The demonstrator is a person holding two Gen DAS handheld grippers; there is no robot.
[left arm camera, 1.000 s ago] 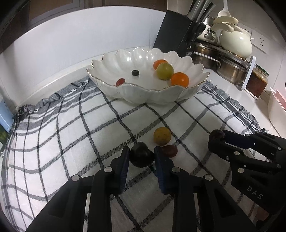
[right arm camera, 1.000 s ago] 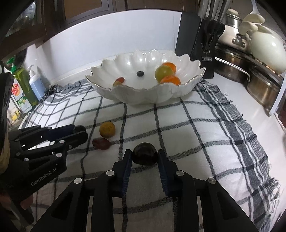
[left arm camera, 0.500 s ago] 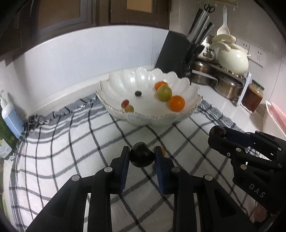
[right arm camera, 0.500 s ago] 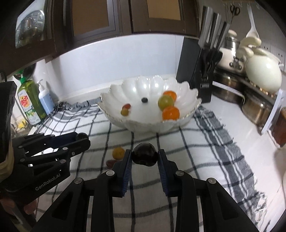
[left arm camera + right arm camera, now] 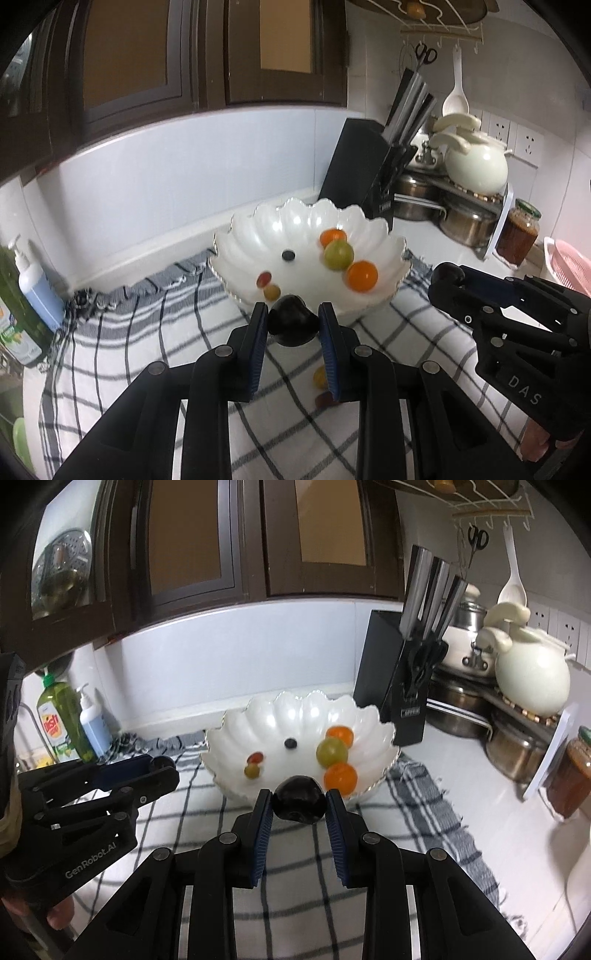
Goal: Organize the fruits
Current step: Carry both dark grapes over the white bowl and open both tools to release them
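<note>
We see both grippers raised above the checked cloth [image 5: 122, 373], each carrying a fruit. The left gripper [image 5: 293, 326] has its fingers closed on a dark plum [image 5: 293, 325]. The right gripper [image 5: 299, 805] likewise clamps a second dark plum [image 5: 300, 804]. Each plum sits between the blue pads near the fingertips, held at its widest part, which we judge keeps a round, smooth fruit from slipping. Both point toward the scalloped white bowl [image 5: 373, 306], where two orange fruits, a green one and several small ones already lie; we take it as the collecting place. A small yellow fruit [image 5: 319, 376] and a reddish one remain on the cloth. The cloth covers a white desk against a pale wall; a knife block [image 5: 397, 686] and pots stand to the right, soap bottles [image 5: 62, 723] to the left.
</note>
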